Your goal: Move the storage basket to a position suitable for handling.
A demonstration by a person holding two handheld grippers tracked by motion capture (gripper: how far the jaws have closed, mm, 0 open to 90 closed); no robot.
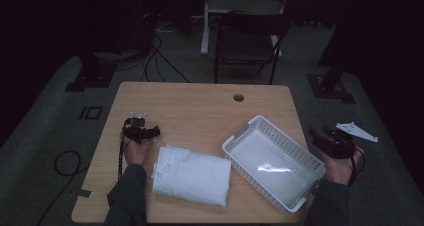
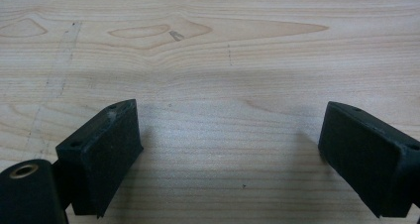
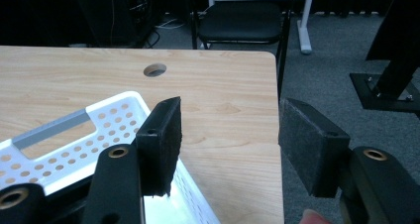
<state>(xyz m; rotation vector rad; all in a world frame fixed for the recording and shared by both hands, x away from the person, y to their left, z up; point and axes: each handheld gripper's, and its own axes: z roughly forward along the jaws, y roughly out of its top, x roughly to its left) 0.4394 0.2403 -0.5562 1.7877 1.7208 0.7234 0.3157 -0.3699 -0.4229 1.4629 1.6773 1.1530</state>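
Nearest me, at the bottom centre of the high view, the folded white towel [image 1: 191, 175] lies flat on the wooden table [image 1: 200, 106], close to the near edge and untouched, with neither gripper on it. Just to its right sits the white perforated basket [image 1: 272, 162], turned at an angle, its floor bare apart from a glare spot; the towel and the basket stand near each other without touching. My left gripper [image 1: 141, 132] is at the left of the frame, just above the towel's upper left corner, and in the left gripper view its jaws are spread wide with nothing but bare wood grain between them, so it is released and holding nothing. My right gripper [image 1: 331, 141] hangs at the right edge of the frame, off the table's side beyond the basket; in the right gripper view its jaws stand parted, the left pad [image 3: 161, 144] over the basket's rim [image 3: 124, 97] and the other past the table's edge, and I see nothing clamped between them. Farther back the tabletop runs bare to the cable hole [image 1: 238, 97] near the upper edge, and beyond it a dark chair [image 1: 247, 38] stands on the floor. As I read it, putting the towel into the basket has not begun: the grasp, the lift and the placing all remain.
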